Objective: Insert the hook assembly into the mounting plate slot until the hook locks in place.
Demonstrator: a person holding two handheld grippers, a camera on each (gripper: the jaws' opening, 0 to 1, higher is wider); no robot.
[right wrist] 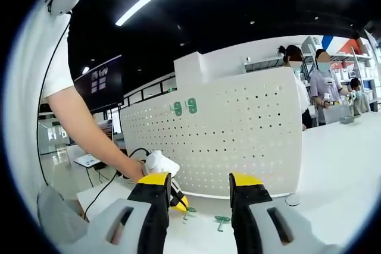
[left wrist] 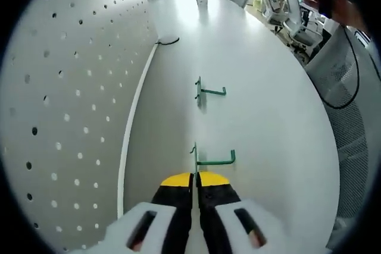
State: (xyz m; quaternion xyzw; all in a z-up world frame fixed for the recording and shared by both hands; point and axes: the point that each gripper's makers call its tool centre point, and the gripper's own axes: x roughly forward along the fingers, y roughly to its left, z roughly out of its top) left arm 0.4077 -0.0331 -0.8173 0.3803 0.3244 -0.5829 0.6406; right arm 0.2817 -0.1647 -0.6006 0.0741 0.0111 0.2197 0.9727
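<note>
Insertion not begun: two green hooks (left wrist: 214, 160) loose on surface (left wrist: 268, 87) near pegboard (left wrist: 71, 87); left gripper (left wrist: 195, 190) jaws pressed together, right gripper (right wrist: 196, 191) jaws spread, empty.

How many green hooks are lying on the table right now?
2. In the left gripper view, one green hook lies on the white table just ahead of the left tool; the other hook lies farther along, beside the pegboard.

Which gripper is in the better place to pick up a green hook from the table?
Probably the left gripper: its shut fingers lie just behind the near green hook, beside the pegboard. The right gripper is open but set back, the hooks low between its fingers.
</note>
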